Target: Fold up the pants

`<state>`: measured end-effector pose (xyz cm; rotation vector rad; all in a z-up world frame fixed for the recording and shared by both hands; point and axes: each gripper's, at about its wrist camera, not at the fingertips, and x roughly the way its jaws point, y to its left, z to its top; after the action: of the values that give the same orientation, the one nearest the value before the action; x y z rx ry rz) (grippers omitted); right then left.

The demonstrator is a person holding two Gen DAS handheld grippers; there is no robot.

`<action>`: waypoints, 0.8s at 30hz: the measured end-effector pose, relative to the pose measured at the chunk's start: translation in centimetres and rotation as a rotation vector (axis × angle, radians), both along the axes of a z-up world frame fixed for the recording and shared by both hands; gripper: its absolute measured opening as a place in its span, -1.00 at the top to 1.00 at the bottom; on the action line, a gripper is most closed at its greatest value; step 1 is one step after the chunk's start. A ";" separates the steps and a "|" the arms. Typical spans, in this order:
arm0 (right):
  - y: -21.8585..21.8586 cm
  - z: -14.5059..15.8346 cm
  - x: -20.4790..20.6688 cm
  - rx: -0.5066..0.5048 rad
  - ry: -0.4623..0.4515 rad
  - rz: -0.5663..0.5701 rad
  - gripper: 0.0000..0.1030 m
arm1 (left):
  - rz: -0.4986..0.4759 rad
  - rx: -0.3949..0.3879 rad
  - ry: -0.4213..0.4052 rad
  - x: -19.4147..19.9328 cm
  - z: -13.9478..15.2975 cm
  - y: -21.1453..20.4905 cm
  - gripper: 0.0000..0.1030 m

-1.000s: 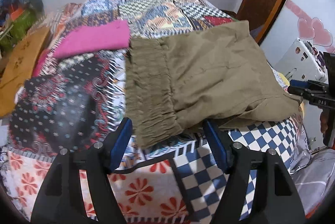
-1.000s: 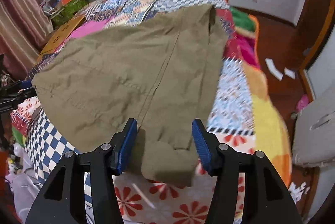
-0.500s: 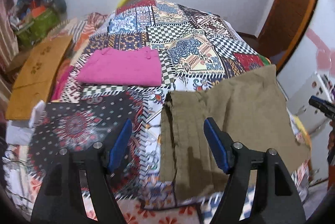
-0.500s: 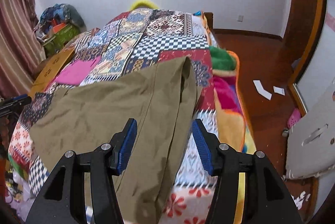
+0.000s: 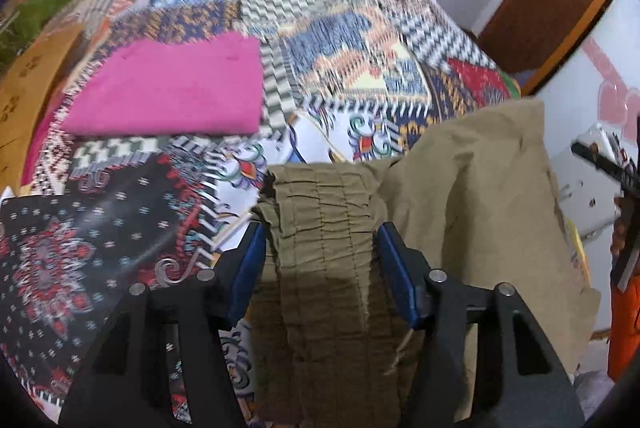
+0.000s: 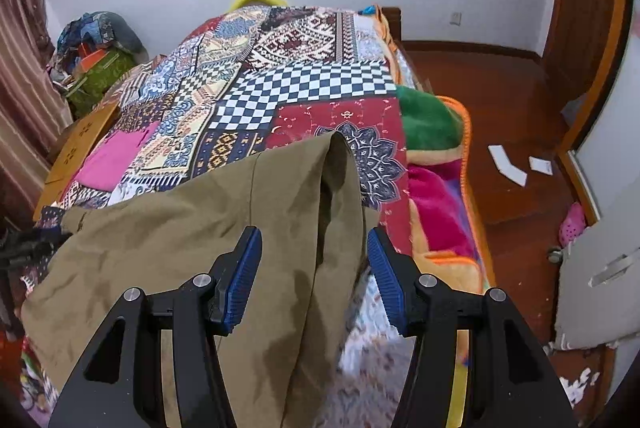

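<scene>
Pants (image 5: 472, 212), olive-brown, lie across the near edge of the bed (image 6: 304, 84), on its patchwork quilt (image 5: 344, 40). From my left claw (image 5: 320, 252) I see the gathered elastic waistband (image 5: 320, 216) bunched between the blue pads; the jaws are closing and the pads sit right against the fabric on both sides, so I read it as gripping the waistband. My right claw (image 6: 314, 260) has a raised fold of the pant leg (image 6: 336, 188) standing between its pads; the fabric fills the gap, and I read it as clamped on that fold, though contact at the right pad is hard to judge. A folded pink cloth (image 5: 172, 88) rests farther up the bed toward its left edge, well apart from the pants.
</scene>
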<state>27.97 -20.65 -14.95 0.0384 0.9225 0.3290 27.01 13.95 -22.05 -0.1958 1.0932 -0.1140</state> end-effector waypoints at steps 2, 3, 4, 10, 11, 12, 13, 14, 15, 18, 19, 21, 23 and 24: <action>0.3 -0.7 1.2 0.007 0.020 0.007 0.01 | -0.029 0.003 0.011 0.5 -0.7 -0.5 -0.14; 0.5 -1.0 1.7 0.009 0.028 0.012 0.01 | -0.040 0.006 0.013 0.9 -0.8 -0.7 -0.14; 0.8 -1.4 2.3 0.011 0.039 0.018 0.01 | -0.049 0.008 0.014 1.2 -0.9 -0.9 -0.14; 1.4 -3.0 5.1 0.039 0.093 0.047 0.01 | -0.076 -0.015 0.019 3.2 -0.9 -1.0 -0.14; 1.5 -3.3 5.4 0.051 0.098 0.056 0.01 | -0.081 -0.017 0.019 3.5 -0.9 -1.0 -0.14; 1.6 -3.4 5.6 0.052 0.101 0.060 0.03 | -0.083 -0.018 0.015 3.6 -0.8 -0.9 -0.13; 1.8 -3.6 5.8 0.054 0.101 0.067 0.20 | -0.080 -0.023 0.002 3.8 -0.6 -0.8 -0.11; 1.8 -3.8 6.0 0.065 0.101 0.077 0.43 | -0.072 -0.024 -0.006 3.9 -0.6 -0.7 0.01; 1.8 -3.9 6.3 0.067 0.106 0.081 0.50 | -0.059 -0.020 -0.009 4.1 -0.6 -0.5 0.11; 1.9 -3.9 6.8 0.045 0.086 0.073 0.61 | -0.019 -0.047 -0.015 4.2 -1.0 0.2 0.14; 2.1 -3.8 6.8 0.036 0.068 0.075 0.63 | -0.007 -0.047 -0.019 4.1 -1.1 0.3 0.15; 2.6 -3.4 7.0 0.003 0.041 0.084 0.67 | 0.021 -0.035 -0.036 3.8 -1.2 0.3 0.15; 3.4 -2.8 7.1 -0.040 -0.005 0.095 0.82 | 0.053 -0.035 -0.049 3.4 -1.3 0.5 0.15; 3.7 -2.6 7.3 -0.055 -0.016 0.099 0.82 | 0.072 -0.042 -0.052 3.2 -1.3 0.6 0.15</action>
<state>35.26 -16.92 -17.59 -0.0600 0.9192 0.3953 30.23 14.58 -23.38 -0.2682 1.0318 -0.0765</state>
